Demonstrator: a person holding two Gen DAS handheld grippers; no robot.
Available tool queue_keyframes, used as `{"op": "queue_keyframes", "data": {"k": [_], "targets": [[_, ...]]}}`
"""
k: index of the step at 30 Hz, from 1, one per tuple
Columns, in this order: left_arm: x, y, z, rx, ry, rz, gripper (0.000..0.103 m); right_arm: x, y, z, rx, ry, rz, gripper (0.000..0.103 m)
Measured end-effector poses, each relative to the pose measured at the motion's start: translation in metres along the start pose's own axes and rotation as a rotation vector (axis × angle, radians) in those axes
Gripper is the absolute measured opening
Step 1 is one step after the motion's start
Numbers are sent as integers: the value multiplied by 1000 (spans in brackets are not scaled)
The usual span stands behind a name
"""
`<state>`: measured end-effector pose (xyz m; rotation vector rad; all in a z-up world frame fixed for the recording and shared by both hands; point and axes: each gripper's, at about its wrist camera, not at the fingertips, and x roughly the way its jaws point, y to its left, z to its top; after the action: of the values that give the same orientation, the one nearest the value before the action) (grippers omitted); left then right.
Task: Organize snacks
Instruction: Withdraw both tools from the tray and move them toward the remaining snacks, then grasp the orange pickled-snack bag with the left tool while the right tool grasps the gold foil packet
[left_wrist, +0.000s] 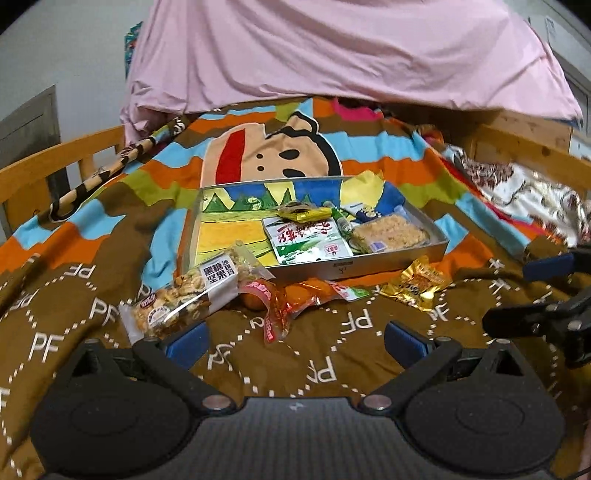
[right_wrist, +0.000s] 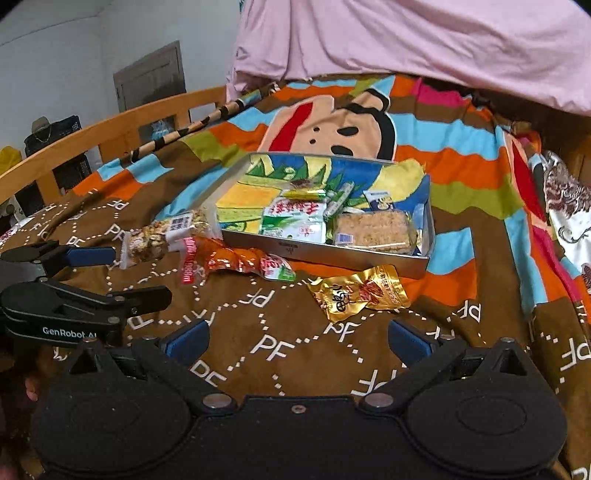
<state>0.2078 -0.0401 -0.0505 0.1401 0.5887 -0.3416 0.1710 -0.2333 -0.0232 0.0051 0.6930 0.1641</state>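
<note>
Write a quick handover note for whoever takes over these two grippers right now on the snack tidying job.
Left gripper: open, empty. Right gripper: open, empty.
Shallow silver metal tray on the brown patterned blanket already holds a green-white packet, a crumbly rice-crisp bar and some small sweets.
Left outside, in front of the tray: clear nut bar packet, orange-red wrapped snack, gold foil packet.

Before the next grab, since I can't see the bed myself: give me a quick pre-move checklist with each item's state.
1. Left gripper open and empty: ok.
2. Right gripper open and empty: ok.
3. Tin tray has free room on its left side: ok.
4. Gold packet lies clear in front of the tray: ok.
5. Nut bar and orange packet apart: not ok, they overlap.
6. Bedspread flat enough for pinching: cannot tell.
</note>
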Motion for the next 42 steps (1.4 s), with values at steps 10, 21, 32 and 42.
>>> {"op": "queue_keyframes", "data": {"k": [10,21,32,42], "targets": [[36,3,19,161,30,-100,103,56,-42,19,151,170,89,102],[104,3,51,215,158,-252,103,112,-86,34,352,206,106,102],[153,2,65,254,365,-321,103,138,-95,39,379,182,99,102],[159,-18,64,401,465,-271,103,137,-97,40,405,199,101,102]]}}
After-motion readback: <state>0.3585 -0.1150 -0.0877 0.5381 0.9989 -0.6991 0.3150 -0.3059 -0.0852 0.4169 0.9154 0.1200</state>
